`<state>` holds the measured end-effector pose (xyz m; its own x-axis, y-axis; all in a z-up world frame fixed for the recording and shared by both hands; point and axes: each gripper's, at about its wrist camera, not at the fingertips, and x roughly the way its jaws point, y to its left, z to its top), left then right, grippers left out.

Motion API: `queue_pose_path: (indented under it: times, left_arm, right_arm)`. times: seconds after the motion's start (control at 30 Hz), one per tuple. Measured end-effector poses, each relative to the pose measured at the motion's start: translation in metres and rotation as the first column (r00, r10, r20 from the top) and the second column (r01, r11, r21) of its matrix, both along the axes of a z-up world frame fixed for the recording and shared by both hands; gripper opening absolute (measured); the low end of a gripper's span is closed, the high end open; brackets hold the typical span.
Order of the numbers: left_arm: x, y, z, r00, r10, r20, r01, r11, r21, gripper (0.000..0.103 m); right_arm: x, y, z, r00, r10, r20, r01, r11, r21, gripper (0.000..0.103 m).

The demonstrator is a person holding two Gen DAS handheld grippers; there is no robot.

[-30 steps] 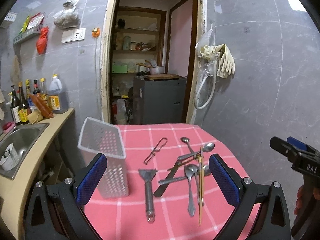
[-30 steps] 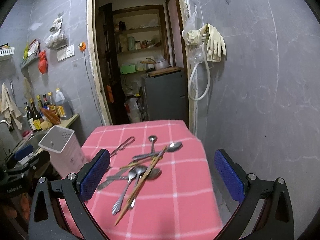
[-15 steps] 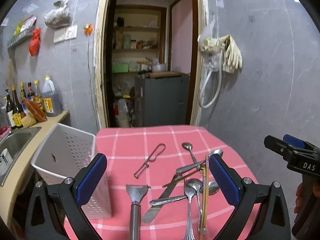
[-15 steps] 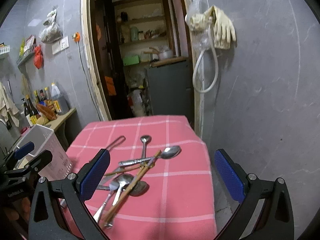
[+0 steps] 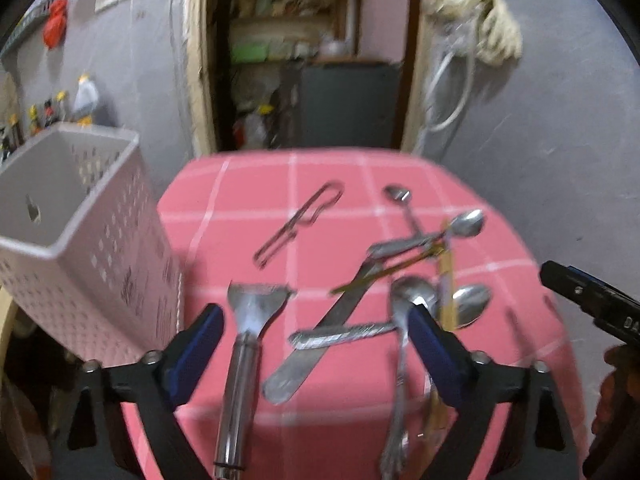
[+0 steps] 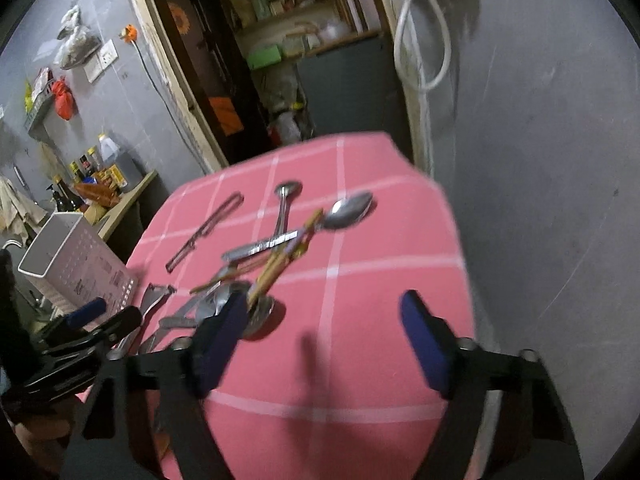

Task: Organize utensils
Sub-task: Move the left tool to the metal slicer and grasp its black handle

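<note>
A pile of metal utensils lies on the pink checked tablecloth point(image 5: 328, 184): a peeler point(image 5: 244, 344), a flat knife point(image 5: 320, 320), several spoons point(image 5: 466, 224), wooden chopsticks point(image 5: 446, 280) and wire tongs point(image 5: 300, 220). The white perforated basket point(image 5: 80, 240) stands at the table's left edge. My left gripper point(image 5: 316, 340) hovers over the peeler and knife with its jaws closing; neither pad touches them. My right gripper point(image 6: 322, 332) hangs over bare cloth just right of the utensil pile point(image 6: 272, 264). Its jaws are closing on nothing. The left finger point(image 6: 224, 328) is near a spoon bowl.
A counter with bottles point(image 6: 100, 176) runs along the left behind the basket point(image 6: 76, 264). An open doorway with shelves point(image 5: 304, 40) lies beyond the table's far edge. A grey tiled wall point(image 6: 540, 160) with a hose stands close on the right.
Both grippers have come down and forward toward the table, so the utensils look larger and nearer. Both pairs of jaws stand narrower than before. The utensils and basket have not moved.
</note>
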<state>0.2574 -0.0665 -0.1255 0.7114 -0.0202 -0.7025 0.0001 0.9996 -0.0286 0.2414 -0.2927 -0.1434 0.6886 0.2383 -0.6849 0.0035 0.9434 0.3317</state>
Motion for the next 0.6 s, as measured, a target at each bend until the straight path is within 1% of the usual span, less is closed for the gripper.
queue_pose_path:
  times: [0.03,0.07,0.1,0.13,0.17,0.2,0.33,0.43,0.53,0.6]
  left_arm:
    - [0.002,0.001,-0.004,1.0,0.019,-0.024,-0.019,1.0,0.008,0.081]
    - [0.005,0.003,-0.009,0.998,0.042,-0.053,-0.041,0.999,0.017,0.079]
    - [0.009,0.006,-0.015,0.994,0.066,-0.085,-0.064,0.998,0.024,0.073]
    - [0.011,0.008,-0.018,0.991,0.083,-0.107,-0.081,0.996,0.029,0.068]
    - [0.015,0.011,-0.024,0.985,0.107,-0.138,-0.103,0.994,0.034,0.066]
    - [0.016,0.013,-0.028,0.981,0.119,-0.152,-0.115,0.993,0.036,0.062]
    - [0.02,0.017,-0.036,0.967,0.166,-0.194,-0.158,0.986,0.056,0.061]
    - [0.025,0.021,-0.041,0.953,0.203,-0.226,-0.195,0.979,0.055,0.061]
    - [0.03,0.026,-0.043,0.941,0.219,-0.257,-0.22,0.975,0.027,0.061]
    - [0.033,0.028,-0.043,0.935,0.223,-0.276,-0.228,0.974,0.016,0.061]
  right_arm:
    - [0.003,0.002,-0.005,1.0,0.015,-0.015,-0.014,1.0,0.022,0.061]
    - [0.004,0.004,-0.008,1.0,0.023,-0.021,-0.022,0.999,0.03,0.055]
    - [0.006,0.008,-0.011,0.999,0.037,-0.033,-0.035,0.999,0.041,0.052]
    - [0.009,0.012,-0.015,0.997,0.055,-0.046,-0.052,0.997,0.061,0.047]
    - [0.01,0.014,-0.017,0.997,0.063,-0.052,-0.059,0.996,0.07,0.044]
    - [0.013,0.017,-0.02,0.996,0.07,-0.06,-0.066,0.995,0.079,0.043]
    - [0.023,0.029,-0.03,0.992,0.09,-0.088,-0.077,0.988,0.137,0.031]
    - [0.029,0.035,-0.033,0.992,0.081,-0.096,-0.066,0.987,0.149,0.024]
    - [0.034,0.041,-0.033,0.992,0.076,-0.104,-0.057,0.983,0.174,0.023]
    - [0.034,0.043,-0.034,0.991,0.073,-0.108,-0.054,0.984,0.169,0.022]
